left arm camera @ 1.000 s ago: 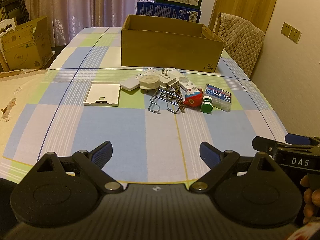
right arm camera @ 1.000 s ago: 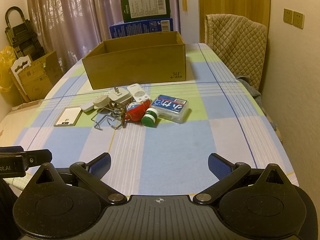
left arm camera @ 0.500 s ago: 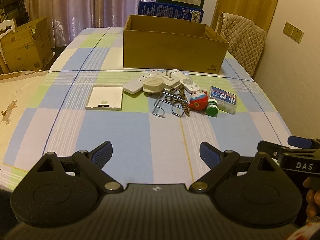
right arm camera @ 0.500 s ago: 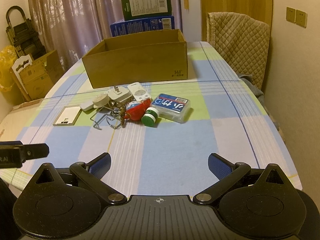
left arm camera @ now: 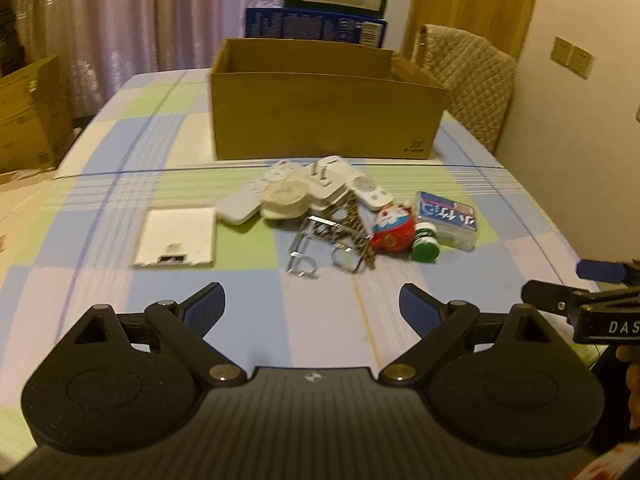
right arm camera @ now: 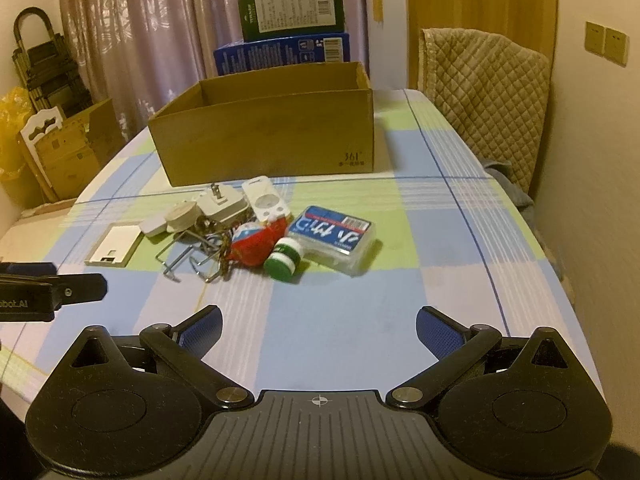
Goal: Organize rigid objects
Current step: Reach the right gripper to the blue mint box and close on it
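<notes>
We hold the left gripper (left arm camera: 312,306) and the right gripper (right arm camera: 319,330) above the checked tablecloth (right arm camera: 360,320), both with jaws spread and nothing between them. The clutter lies just before the open brown cardboard box (right arm camera: 272,136): a clear plastic case with a blue label (right arm camera: 334,234), a small green-capped bottle (right arm camera: 285,261), a red round toy (right arm camera: 256,246). The case looks light, stiff and rather slick; we would pinch it across its short sides.
</notes>
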A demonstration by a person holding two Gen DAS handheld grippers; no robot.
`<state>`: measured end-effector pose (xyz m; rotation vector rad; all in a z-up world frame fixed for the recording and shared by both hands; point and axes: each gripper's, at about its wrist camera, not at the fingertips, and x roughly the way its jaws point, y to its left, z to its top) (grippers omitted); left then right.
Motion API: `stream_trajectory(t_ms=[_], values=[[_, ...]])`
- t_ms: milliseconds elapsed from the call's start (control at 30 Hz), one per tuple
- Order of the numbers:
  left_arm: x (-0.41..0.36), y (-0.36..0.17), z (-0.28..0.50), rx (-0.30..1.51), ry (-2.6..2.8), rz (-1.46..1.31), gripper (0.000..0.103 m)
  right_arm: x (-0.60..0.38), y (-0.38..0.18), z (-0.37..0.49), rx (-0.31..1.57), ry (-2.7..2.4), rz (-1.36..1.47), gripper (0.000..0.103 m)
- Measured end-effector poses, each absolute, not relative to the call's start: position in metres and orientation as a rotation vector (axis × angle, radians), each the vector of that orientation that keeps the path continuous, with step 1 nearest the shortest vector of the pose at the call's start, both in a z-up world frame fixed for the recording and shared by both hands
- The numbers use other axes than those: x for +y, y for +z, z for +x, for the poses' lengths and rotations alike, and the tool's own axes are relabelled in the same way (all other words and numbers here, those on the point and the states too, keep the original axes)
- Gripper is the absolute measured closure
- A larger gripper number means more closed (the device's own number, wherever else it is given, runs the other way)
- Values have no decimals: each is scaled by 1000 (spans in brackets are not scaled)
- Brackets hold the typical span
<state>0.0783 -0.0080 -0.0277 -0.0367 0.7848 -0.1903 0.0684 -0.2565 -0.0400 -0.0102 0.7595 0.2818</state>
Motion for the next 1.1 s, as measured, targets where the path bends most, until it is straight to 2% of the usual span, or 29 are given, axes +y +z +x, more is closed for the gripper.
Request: stream_trajectory(t_ms=[633,833,900,1100], values=[[-32,-89,168,790,-329,98,13,-265,-71,171,740,476,-195,3],[-38,-101,181,805,-335,130,25,-271,-86,192,775,517,-231,3],[-39,-102,182,812,-335,129,40,-270,-88,196,778,532,-242,3],[-31,-100,170,837,-284,120,42,-267,-89,204,765,602,-292,3]])
